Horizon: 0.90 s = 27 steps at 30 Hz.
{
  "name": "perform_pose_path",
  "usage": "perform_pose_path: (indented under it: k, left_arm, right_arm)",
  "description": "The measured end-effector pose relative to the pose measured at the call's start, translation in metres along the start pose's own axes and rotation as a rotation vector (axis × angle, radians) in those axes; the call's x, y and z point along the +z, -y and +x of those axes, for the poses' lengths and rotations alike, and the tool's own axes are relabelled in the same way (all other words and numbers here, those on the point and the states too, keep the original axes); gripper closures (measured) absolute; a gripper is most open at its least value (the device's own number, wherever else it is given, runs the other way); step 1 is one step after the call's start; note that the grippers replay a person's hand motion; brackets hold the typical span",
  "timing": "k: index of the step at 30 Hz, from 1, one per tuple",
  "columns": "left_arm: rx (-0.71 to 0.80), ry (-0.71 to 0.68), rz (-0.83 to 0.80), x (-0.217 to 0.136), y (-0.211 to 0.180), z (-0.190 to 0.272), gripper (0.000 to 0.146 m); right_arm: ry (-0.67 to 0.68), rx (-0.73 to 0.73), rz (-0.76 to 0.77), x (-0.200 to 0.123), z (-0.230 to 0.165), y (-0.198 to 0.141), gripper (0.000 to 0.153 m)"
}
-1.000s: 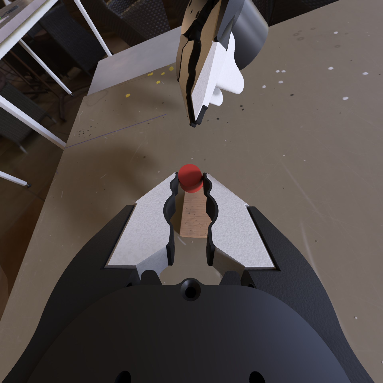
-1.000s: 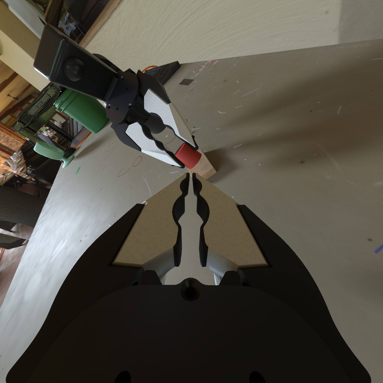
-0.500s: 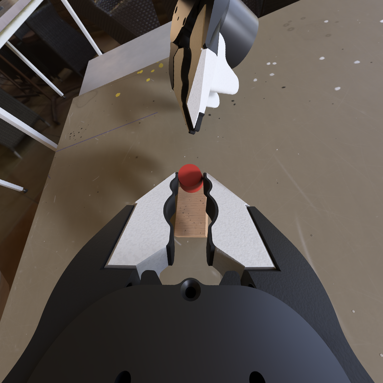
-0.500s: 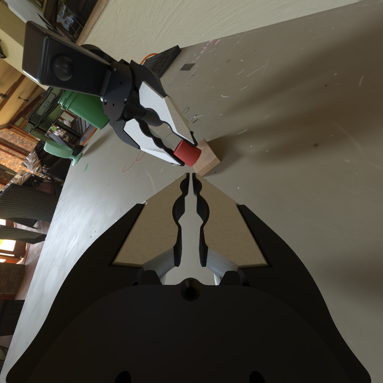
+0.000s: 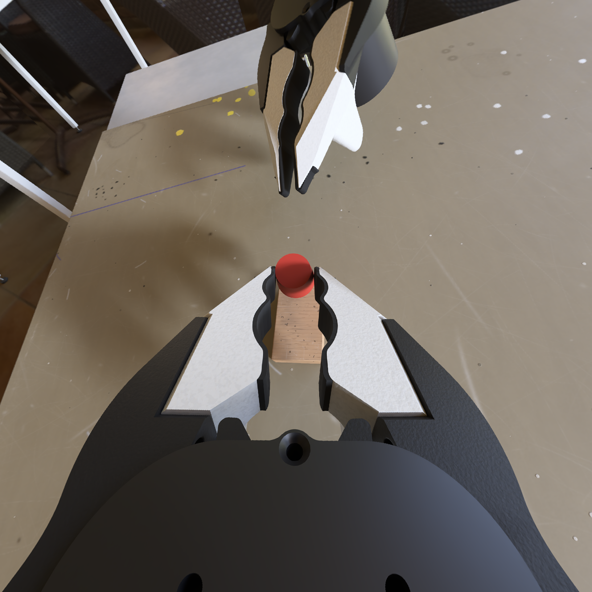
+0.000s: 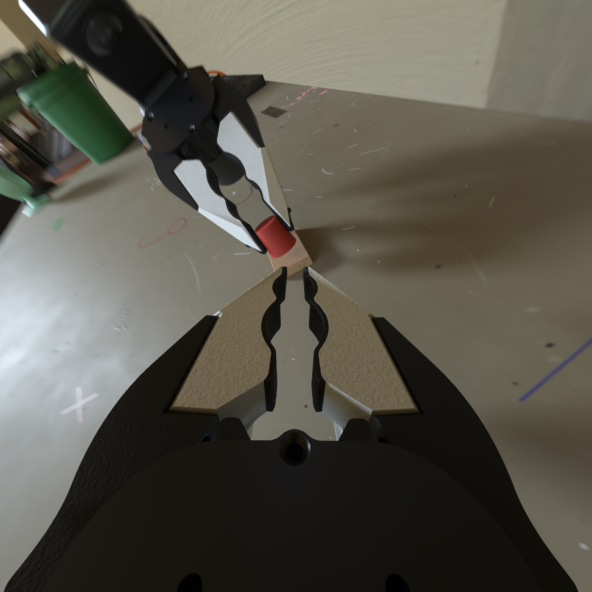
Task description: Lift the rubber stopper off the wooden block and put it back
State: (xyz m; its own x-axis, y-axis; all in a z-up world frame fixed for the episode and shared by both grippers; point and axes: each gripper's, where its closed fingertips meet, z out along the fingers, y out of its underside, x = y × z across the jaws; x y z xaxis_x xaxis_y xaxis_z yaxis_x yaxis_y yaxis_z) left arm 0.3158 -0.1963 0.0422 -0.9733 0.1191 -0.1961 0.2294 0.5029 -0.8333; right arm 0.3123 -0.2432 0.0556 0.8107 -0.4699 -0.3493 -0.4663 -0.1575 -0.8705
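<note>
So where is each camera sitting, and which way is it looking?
Left wrist view: sits on the left gripper, looks down along its fingers at the red stopper they pinch on the wooden block; the right gripper hangs beyond.
Right wrist view: sits on the right gripper, looks across the table towards a wall; its fingers are slightly apart.
Both show stopper, block and left gripper.
</note>
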Motion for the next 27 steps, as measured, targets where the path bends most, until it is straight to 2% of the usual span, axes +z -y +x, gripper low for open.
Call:
perform_pose_path:
  k: [3,7,14,21,27]
  left_arm:
    - [-0.005,-0.014,0.002,0.000,0.001,0.002,0.123]
    - [-0.005,-0.028,-0.002,0.001,0.000,0.004,0.123]
    - [-0.009,-0.043,0.002,0.001,0.002,0.007,0.123]
    - [0.008,-0.015,-0.009,0.001,0.000,0.007,0.123]
    - [0.044,0.008,-0.037,0.002,-0.003,0.006,0.123]
  right_arm:
    - [-0.037,-0.158,-0.015,0.001,-0.002,-0.002,0.144]
    - [-0.041,-0.283,-0.014,0.002,-0.008,-0.001,0.145]
    - [-0.044,-0.339,-0.048,0.003,-0.010,-0.006,0.149]
    - [-0.005,-0.146,-0.069,0.005,-0.010,-0.008,0.150]
    - [-0.004,-0.059,-0.088,0.009,-0.008,-0.012,0.150]
